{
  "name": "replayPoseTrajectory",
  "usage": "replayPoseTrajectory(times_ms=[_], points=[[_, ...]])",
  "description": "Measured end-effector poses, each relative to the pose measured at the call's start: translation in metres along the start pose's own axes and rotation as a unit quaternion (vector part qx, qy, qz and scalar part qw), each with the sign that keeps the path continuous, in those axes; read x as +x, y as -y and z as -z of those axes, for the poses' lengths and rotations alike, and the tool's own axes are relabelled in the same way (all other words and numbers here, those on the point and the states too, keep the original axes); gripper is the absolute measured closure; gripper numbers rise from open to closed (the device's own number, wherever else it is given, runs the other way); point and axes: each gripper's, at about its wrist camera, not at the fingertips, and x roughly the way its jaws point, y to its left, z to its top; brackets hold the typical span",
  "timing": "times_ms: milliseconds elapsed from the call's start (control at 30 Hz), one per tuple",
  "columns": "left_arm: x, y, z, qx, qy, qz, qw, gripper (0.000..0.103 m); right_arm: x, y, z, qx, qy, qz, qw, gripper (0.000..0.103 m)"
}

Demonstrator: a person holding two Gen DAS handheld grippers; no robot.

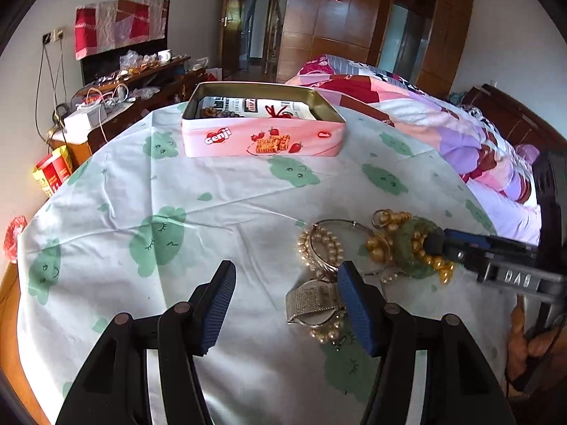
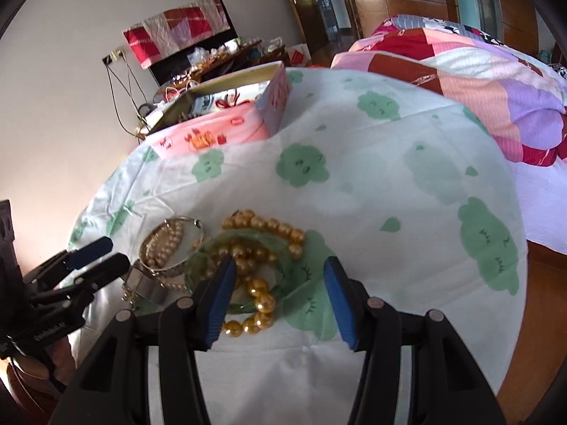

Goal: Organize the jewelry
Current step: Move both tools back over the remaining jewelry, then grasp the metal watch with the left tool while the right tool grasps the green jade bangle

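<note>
A jewelry pile lies on the cloud-print cloth. It holds a silver mesh watch, a cream pearl bracelet inside a thin silver bangle, gold beads and a green bangle. My left gripper is open just above the cloth, with the watch by its right finger. My right gripper is open over the gold beads and green bangle. Its left finger is over them and its right pad is clear. An open pink tin stands farther back.
The tin holds a printed packet and some dark beads. A patchwork quilt covers the bed on the right. A cluttered wooden sideboard stands at the back left, past the table's rounded edge. A hand holds the right gripper.
</note>
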Motion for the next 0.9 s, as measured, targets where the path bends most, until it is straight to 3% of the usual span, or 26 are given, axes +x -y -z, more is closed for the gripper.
replayPoseTrajectory(times_ms=[67, 100, 200, 400, 433, 533, 700, 900], points=[[-0.001, 0.0, -0.001, -0.005, 0.001, 0.002, 1.0, 0.043, 0.0, -0.005, 0.001, -0.016, 0.0, -0.001, 1.0, 0.065], [-0.001, 0.0, -0.002, -0.004, 0.002, 0.001, 1.0, 0.043, 0.0, -0.01, 0.001, -0.027, -0.003, -0.008, 1.0, 0.082], [-0.005, 0.002, -0.002, 0.004, 0.007, 0.001, 1.0, 0.043, -0.004, -0.018, 0.004, -0.044, 0.005, -0.004, 0.999, 0.082], [-0.015, 0.006, 0.001, 0.029, 0.008, 0.045, 0.9985, 0.043, -0.032, -0.015, -0.003, -0.024, 0.045, -0.054, 0.997, 0.082], [-0.017, 0.008, 0.003, 0.035, 0.006, 0.053, 0.998, 0.043, -0.036, -0.014, -0.004, -0.022, 0.05, -0.058, 0.997, 0.091], [-0.02, 0.018, 0.007, 0.059, 0.003, 0.069, 0.9959, 0.043, -0.043, -0.014, -0.009, -0.009, 0.062, -0.077, 0.995, 0.091], [-0.009, 0.031, 0.013, 0.102, -0.005, 0.033, 0.9943, 0.043, -0.04, -0.011, -0.012, 0.004, 0.064, -0.078, 0.995, 0.091], [0.005, 0.025, 0.015, 0.104, -0.027, 0.024, 0.9939, 0.043, -0.055, -0.006, -0.016, 0.019, 0.082, -0.133, 0.988, 0.091]])
